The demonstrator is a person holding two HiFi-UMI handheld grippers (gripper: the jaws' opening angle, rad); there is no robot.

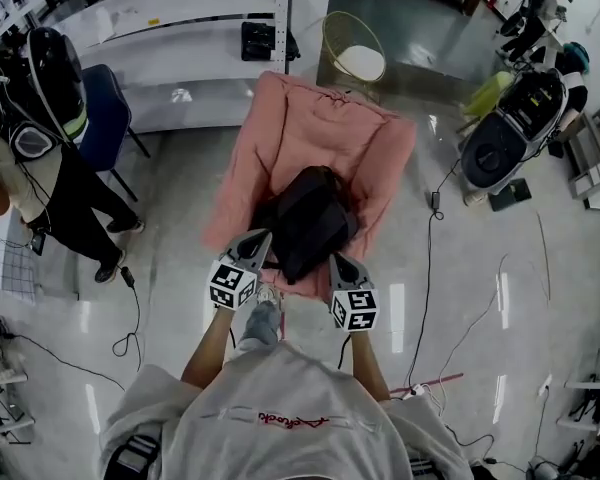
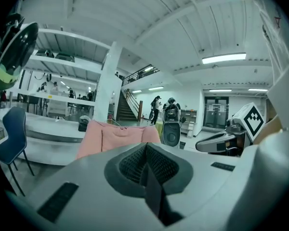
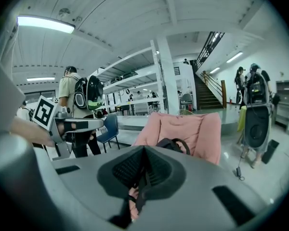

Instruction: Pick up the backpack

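Big hall, glossy floor [image 1: 480, 298], white shelving [image 1: 180, 28] at the back. A pink cushioned chair [image 1: 310, 118] stood mid-floor. The black backpack [image 1: 305, 218] lay on its seat, centred and nearer the front edge than the backrest.

Progress: pick-up not done. The backpack rested fully on the chair and nothing gripped it. The left gripper [image 1: 255, 240] was just off the bag's left side, near the seat's front-left. The right gripper [image 1: 338, 260] was at the bag's front-right, close to the front edge. Contact was not clear from above.

Left fingers [image 2: 135, 165] were pressed together with nothing between them. Right fingers [image 3: 127, 170] were also closed and empty, with only pink chair fabric showing past them. Left to do, as a judgement: open, take hold of the bag, lift it.

Orientation: the bag lay flat, its long axis running backrest to front edge, skewed slightly toward the front-left corner. The carry handle [image 3: 183, 146] looped up at the far end, so the top probably pointed to the backrest.
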